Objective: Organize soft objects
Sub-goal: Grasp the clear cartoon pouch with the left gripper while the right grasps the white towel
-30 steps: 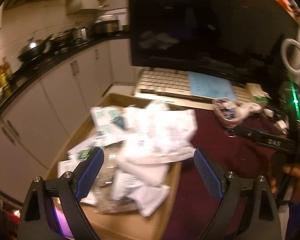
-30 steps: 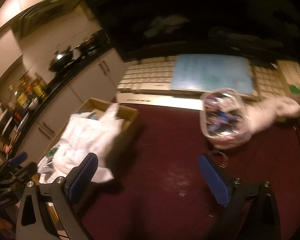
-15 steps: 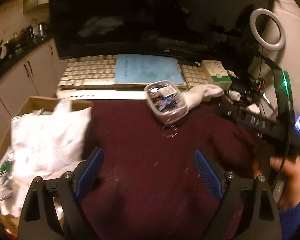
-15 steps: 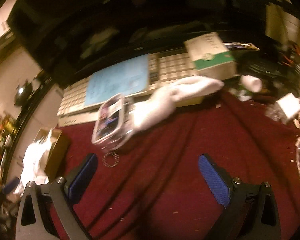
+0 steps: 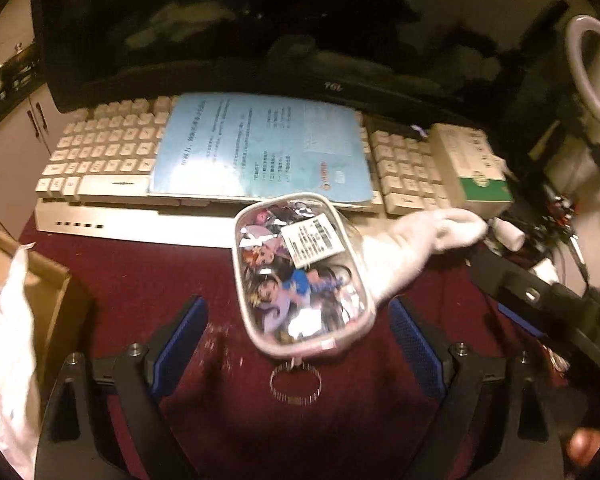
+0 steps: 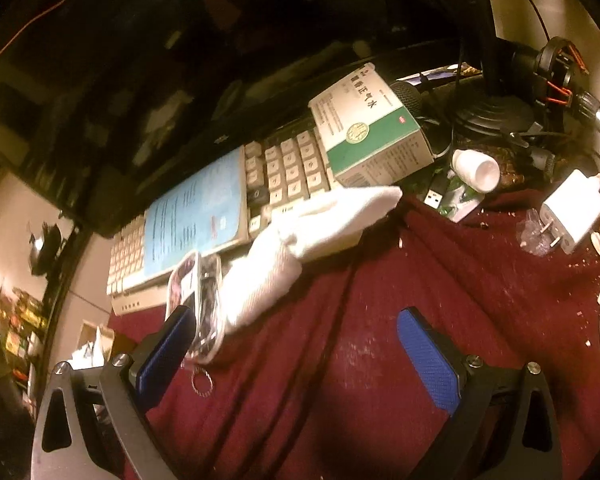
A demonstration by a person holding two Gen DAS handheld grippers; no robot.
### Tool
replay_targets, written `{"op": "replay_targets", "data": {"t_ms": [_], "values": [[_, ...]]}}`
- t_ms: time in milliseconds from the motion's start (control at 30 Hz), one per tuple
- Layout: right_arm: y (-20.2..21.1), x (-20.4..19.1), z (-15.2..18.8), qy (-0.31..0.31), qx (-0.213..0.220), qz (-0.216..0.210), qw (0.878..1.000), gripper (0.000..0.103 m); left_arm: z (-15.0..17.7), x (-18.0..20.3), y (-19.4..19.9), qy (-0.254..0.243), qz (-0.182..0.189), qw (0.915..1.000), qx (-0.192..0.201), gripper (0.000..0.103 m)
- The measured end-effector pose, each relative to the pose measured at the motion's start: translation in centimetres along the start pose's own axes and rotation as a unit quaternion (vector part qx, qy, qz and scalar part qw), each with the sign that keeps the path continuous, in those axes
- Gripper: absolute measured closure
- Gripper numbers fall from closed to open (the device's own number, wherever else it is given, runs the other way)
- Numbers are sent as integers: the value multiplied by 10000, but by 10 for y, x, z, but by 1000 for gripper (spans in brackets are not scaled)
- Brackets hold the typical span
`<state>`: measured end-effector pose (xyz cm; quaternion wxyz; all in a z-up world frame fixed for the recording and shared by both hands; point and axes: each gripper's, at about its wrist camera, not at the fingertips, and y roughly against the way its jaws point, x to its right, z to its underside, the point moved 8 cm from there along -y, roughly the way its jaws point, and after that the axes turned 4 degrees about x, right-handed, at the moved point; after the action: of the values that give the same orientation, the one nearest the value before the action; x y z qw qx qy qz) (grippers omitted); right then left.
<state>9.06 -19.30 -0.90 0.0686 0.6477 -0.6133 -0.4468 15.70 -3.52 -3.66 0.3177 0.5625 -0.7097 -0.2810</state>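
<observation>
A clear zip pouch (image 5: 300, 272) full of cartoon stickers lies on the dark red cloth (image 5: 140, 288), with a small key ring (image 5: 296, 384) at its near end. A white sock (image 5: 416, 248) lies against its right side and reaches onto the keyboard's (image 5: 100, 148) edge. My left gripper (image 5: 296, 302) is open just above the pouch's near end; its pads are clear of it. In the right wrist view the sock (image 6: 300, 240) lies ahead of my open right gripper (image 6: 296, 314), and the pouch (image 6: 204, 304) stands edge-on beside the left finger.
A blue sheet (image 5: 260, 148) covers the keyboard, under a dark monitor (image 5: 220, 28). A green-and-white medicine box (image 6: 368, 132), small white bottle (image 6: 476, 168), USB plug (image 6: 436, 196) and white charger (image 6: 572, 212) lie at the right. A cardboard box (image 5: 40, 280) with white bags stands at the left.
Both views have swung right, away from the cardboard box of bags. The left gripper has come close over the pouch. The right gripper has rolled and now faces the sock.
</observation>
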Motion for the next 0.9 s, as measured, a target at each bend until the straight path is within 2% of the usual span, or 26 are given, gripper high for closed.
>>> {"op": "replay_targets", "data": {"t_ms": [100, 200, 233, 267, 300, 367, 433, 667, 767, 800, 867, 900], "values": [[-7, 0, -3, -88, -19, 2, 10000, 1, 0, -2, -17, 0, -111, 9999, -125, 12], [-16, 2, -5, -186, -101, -23, 9998, 1, 1, -8, -25, 218, -7, 9997, -137, 12], [-18, 2, -6, -213, -118, -31, 9997, 1, 1, -9, -25, 249, 27, 9996, -124, 16], [-21, 1, -8, -219, -133, -37, 9997, 4, 1, -10, -25, 262, 85, 9996, -110, 28], [-24, -1, -9, -195, -152, -45, 9997, 7, 3, -11, -24, 241, 119, 9996, -116, 28], [-32, -7, -10, -134, -238, -103, 9996, 23, 6, -13, -20, 133, 120, 9998, -117, 31], [-40, -13, -9, -167, -355, -219, 9990, 27, 11, -15, -14, 93, 201, 9996, -164, 31], [-75, -34, 1, -366, -668, -503, 9958, 28, 46, -31, 25, 7, 338, 9992, -202, 31], [-79, -39, 0, -269, -541, -432, 9972, 29, 60, -35, 38, -38, 318, 9993, -210, 31], [-80, -39, 0, -253, -519, -396, 9975, 32, 64, -35, 43, -55, 316, 9993, -216, 31], [-82, -37, 1, -172, -490, -279, 9983, 57, 69, -39, 48, -110, 278, 9993, -232, 31], [-81, -36, 0, -186, -474, -326, 9982, 57, 70, -39, 48, -133, 258, 9993, -234, 31]]}}
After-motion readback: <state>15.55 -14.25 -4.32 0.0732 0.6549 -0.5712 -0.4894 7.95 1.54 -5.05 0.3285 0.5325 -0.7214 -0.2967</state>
